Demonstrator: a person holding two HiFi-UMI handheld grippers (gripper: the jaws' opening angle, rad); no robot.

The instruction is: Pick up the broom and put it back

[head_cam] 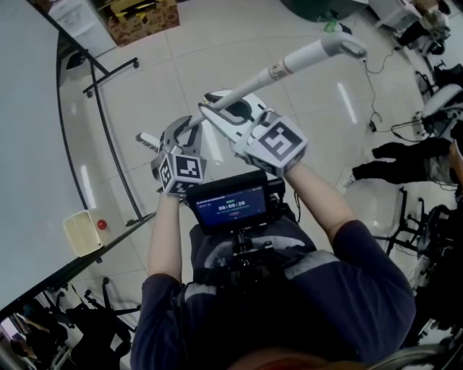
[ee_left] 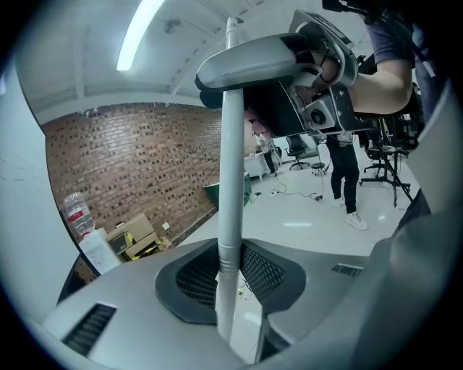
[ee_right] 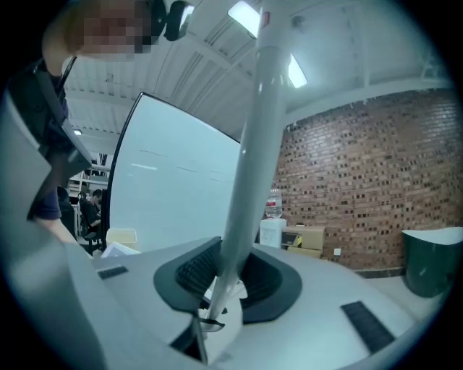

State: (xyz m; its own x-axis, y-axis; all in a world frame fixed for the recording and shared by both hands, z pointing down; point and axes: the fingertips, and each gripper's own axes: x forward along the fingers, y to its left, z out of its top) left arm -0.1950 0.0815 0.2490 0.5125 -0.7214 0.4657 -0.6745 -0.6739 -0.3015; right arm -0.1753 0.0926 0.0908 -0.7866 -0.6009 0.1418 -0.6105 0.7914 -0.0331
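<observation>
While the person stands over the pale tiled floor, both hands are on the broom, pole only, brush end not clear from anywhere. It lies slanted across the body in the head view, a short stub poking out at the left and the long part reaching up and right over the floor. The left gripper is clamped on the pole near that stub; its own view shows the grey shaft sitting right between the two dark ribbed pads, both pads against it. The right gripper is closed on the same pole just beside it, a bit further along, shaft again pinched between the pads in its own view. The two marker cubes sit close together, not touching. A small lit screen hangs at the person's chest. A big whiteboard on a dark wheeled frame stands to the left, cardboard boxes beyond it by a brick wall. A water bottle sits on a white dispenser, and a green bin stands by the wall. Another person in dark trousers stands well apart near the office chairs.
</observation>
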